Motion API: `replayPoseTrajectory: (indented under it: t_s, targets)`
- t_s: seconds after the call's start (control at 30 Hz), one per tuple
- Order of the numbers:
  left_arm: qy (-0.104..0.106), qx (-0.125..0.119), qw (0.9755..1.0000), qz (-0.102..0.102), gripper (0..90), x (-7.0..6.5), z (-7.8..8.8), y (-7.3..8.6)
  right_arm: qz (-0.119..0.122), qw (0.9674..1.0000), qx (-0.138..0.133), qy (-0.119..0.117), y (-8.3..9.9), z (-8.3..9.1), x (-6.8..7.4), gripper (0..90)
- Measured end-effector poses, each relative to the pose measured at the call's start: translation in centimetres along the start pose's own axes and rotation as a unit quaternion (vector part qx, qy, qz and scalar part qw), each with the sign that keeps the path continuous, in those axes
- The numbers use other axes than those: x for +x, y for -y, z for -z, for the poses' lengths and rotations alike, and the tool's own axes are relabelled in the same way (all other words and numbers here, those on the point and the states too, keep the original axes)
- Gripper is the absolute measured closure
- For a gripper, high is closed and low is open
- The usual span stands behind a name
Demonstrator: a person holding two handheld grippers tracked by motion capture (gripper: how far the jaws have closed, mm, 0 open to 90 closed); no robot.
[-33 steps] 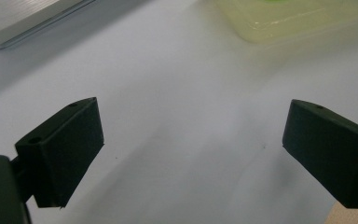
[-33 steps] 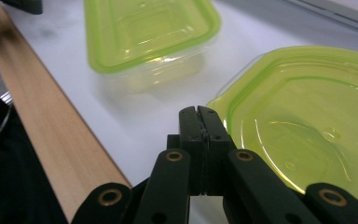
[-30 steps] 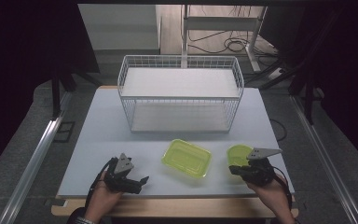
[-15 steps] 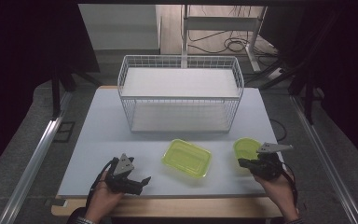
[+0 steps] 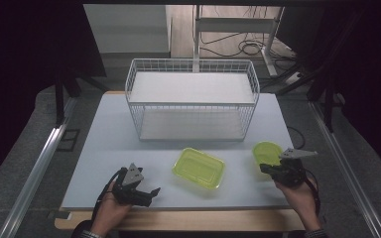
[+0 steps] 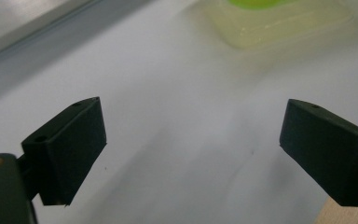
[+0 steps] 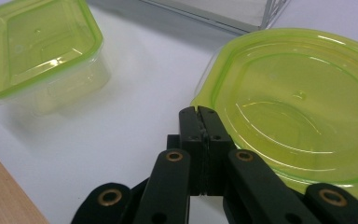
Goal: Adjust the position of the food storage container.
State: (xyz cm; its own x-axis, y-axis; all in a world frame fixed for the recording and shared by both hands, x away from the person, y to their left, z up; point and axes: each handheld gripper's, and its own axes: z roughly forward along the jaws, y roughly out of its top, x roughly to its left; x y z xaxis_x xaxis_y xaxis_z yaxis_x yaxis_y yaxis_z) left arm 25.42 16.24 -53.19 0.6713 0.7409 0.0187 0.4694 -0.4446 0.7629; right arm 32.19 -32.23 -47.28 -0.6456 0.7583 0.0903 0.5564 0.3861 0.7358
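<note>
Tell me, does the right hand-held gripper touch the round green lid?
Touching. In the right gripper view, the right hand-held gripper has its shut jaws pinched on the edge of the round green lid, with no gap.

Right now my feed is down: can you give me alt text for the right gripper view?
The right claw, jaws shut together, has its tips at the near rim of a round yellow-green lid lying flat on the white table. A lidded rectangular container sits at upper left, a wire basket's edge behind.
</note>
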Motion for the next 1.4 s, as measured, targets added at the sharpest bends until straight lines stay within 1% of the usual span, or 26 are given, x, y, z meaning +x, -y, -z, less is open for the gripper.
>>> replayPoseTrajectory:
  t_s: [0.03,0.07,0.1,0.13,0.2,0.23,0.3,0.37,0.43,0.47,0.53,0.57,0.6,0.67,0.73,0.83,0.87,0.9,0.93,1.03,1.13,1.17,1.23,1.3,1.33,1.4]
  targets:
    - [0.001,0.010,0.9999,0.004,7.6,0.0,-0.1,-0.1,0.006,1.0000,-0.002,-0.001,0.0,0.0,0.2,88.8]
    - [0.001,0.010,0.9999,0.004,7.7,0.0,-0.1,-0.1,0.006,1.0000,-0.002,-0.001,0.0,0.0,0.2,88.8]
    - [-0.004,0.015,0.9998,0.010,7.8,0.0,0.0,-0.3,0.010,0.9999,-0.003,-0.003,-0.1,-0.1,0.6,88.5]
    - [-0.004,0.015,0.9998,0.010,7.7,0.0,0.0,-0.3,0.010,0.9999,-0.003,-0.003,-0.1,-0.1,0.6,88.5]
    - [-0.009,0.013,0.9996,0.022,7.0,0.2,0.0,-0.4,0.014,0.9999,-0.002,-0.007,-0.1,-0.2,0.9,88.2]
    - [-0.005,0.010,0.9996,0.026,8.3,0.4,0.0,-0.4,0.018,0.9998,0.000,-0.009,-0.1,-0.3,1.2,88.2]
    - [0.000,-0.003,0.9990,0.044,9.4,0.9,0.1,-0.5,0.018,0.9998,0.002,-0.010,-0.1,-0.4,1.4,88.2]
    - [0.005,-0.017,0.9987,0.047,11.6,1.5,0.2,-0.6,0.025,0.9996,0.002,-0.016,-0.2,-0.6,2.0,88.2]
    - [0.006,-0.018,0.9988,0.046,13.5,1.7,0.2,-0.7,0.026,0.9995,0.001,-0.017,-0.2,-0.7,2.1,88.3]
    - [0.009,-0.019,0.9989,0.042,17.8,1.8,0.1,-0.8,0.027,0.9995,0.002,-0.018,-0.2,-0.7,2.3,88.2]
    - [0.009,-0.021,0.9988,0.043,27.7,2.1,-0.2,-1.2,0.030,0.9993,0.002,-0.021,-0.3,-1.0,2.6,88.3]
    - [0.011,-0.023,0.9985,0.049,36.9,2.3,-0.5,-1.6,0.026,0.9995,0.001,-0.021,-0.4,-1.2,2.9,89.1]
    - [0.011,-0.023,0.9985,0.049,41.5,2.3,-0.5,-1.6,0.026,0.9995,0.001,-0.021,-0.4,-1.2,2.9,89.1]
    - [0.014,-0.019,0.9980,0.058,54.3,2.8,-1.2,-2.0,0.021,0.9996,0.002,-0.018,-0.4,-1.5,3.3,89.3]
    - [0.018,-0.016,0.9980,0.058,63.7,2.9,-1.4,-2.1,0.021,0.9996,0.002,-0.017,-0.5,-1.7,3.5,89.3]
    - [0.023,-0.014,0.9984,0.050,77.6,3.2,-2.1,-2.7,0.025,0.9994,0.004,-0.023,-0.6,-2.3,4.2,89.3]
    - [0.026,-0.015,0.9984,0.047,77.6,3.3,-2.3,-3.0,0.025,0.9994,0.004,-0.023,-0.6,-2.3,4.2,89.3]
    - [0.028,-0.016,0.9982,0.050,84.1,3.4,-2.6,-3.3,0.029,0.9993,0.006,-0.024,-0.7,-2.6,4.5,89.3]
    - [0.029,-0.016,0.9985,0.044,86.5,3.5,-2.9,-3.6,0.029,0.9993,0.006,-0.025,-0.8,-2.8,4.7,89.3]
    - [0.038,-0.012,0.9988,0.028,89.9,3.4,-3.9,-4.8,0.032,0.9991,0.008,-0.027,-1.0,-3.4,5.3,89.2]
    - [0.045,-0.010,0.9987,0.021,90.0,3.3,-4.5,-5.3,0.036,0.9990,0.009,-0.027,-1.1,-3.9,5.7,89.3]
    - [0.048,-0.005,0.9987,0.014,90.0,3.2,-5.2,-5.8,0.039,0.9988,0.010,-0.026,-1.3,-4.4,6.0,89.3]
    - [0.051,-0.003,0.9986,0.012,90.0,3.2,-5.5,-6.0,0.041,0.9988,0.010,-0.026,-1.4,-4.6,6.2,89.3]
    - [0.062,-0.002,0.9980,0.011,90.0,3.4,-6.2,-6.5,0.034,0.9989,0.008,-0.032,-1.8,-5.4,6.5,89.2]
    - [0.066,-0.005,0.9977,0.015,90.0,3.4,-6.4,-6.6,0.033,0.9989,0.010,-0.032,-1.9,-5.7,6.7,89.3]
    - [0.069,-0.004,0.9975,0.014,89.9,3.4,-6.5,-6.7,0.034,0.9989,0.014,-0.030,-1.9,-6.0,6.8,89.3]
